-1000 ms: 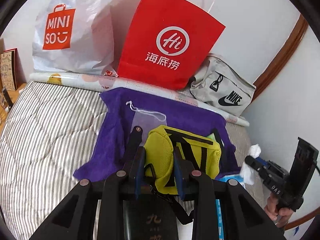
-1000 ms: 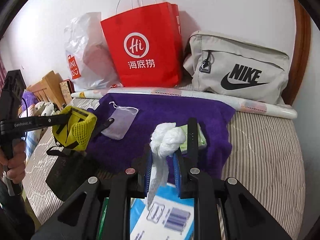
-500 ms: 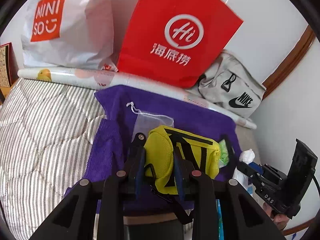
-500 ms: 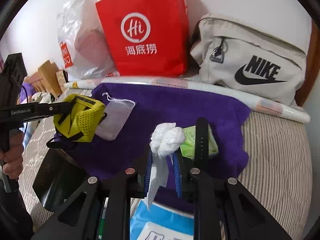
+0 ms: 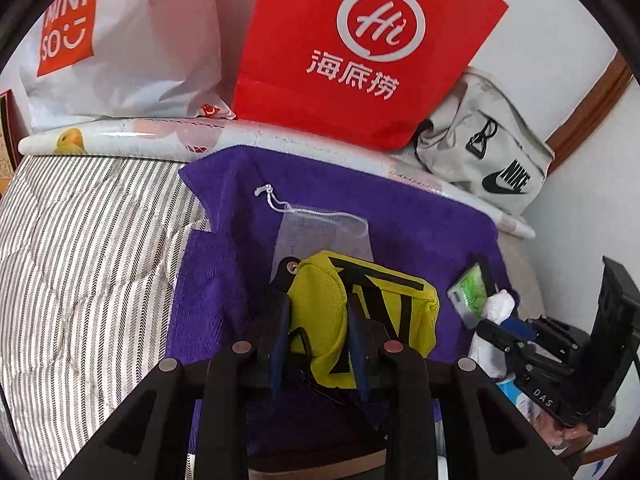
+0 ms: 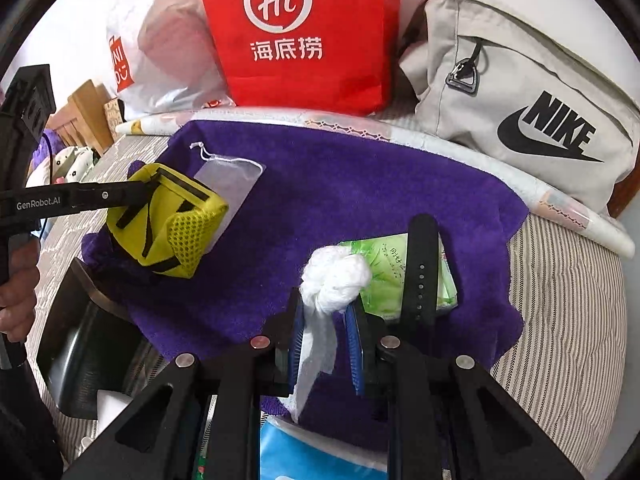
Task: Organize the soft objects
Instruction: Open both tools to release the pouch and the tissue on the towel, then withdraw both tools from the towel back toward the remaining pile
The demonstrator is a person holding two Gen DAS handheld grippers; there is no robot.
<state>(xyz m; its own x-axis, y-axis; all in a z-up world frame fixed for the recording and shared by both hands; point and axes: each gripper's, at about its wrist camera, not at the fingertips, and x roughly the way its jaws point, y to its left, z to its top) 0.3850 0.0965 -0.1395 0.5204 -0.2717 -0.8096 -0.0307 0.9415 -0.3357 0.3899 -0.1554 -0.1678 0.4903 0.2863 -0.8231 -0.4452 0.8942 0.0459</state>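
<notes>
My left gripper (image 5: 318, 308) is shut on a yellow pouch (image 5: 372, 312) with black straps, held just above the near left part of a purple towel (image 5: 400, 220). The right wrist view shows that pouch (image 6: 168, 228) hanging over the towel's left edge (image 6: 360, 184). My right gripper (image 6: 325, 320) is shut on a knotted white cloth wad (image 6: 334, 276), its tail hanging down between the fingers. Just beyond it lie a green tissue pack (image 6: 384, 276) and a black strap (image 6: 420, 264). A clear mesh drawstring bag (image 5: 320, 232) lies flat on the towel.
Along the wall stand a white Miniso bag (image 5: 120, 40), a red paper bag (image 5: 360, 52) and a grey Nike bag (image 6: 520, 100), behind a rolled printed sheet (image 5: 120, 140). Striped bedding (image 5: 80, 260) surrounds the towel. A blue packet (image 6: 304, 456) and a black object (image 6: 88, 340) lie near me.
Both grippers have moved forward and lower over the purple towel, each keeping hold of its item. The bags at the wall loom larger.
</notes>
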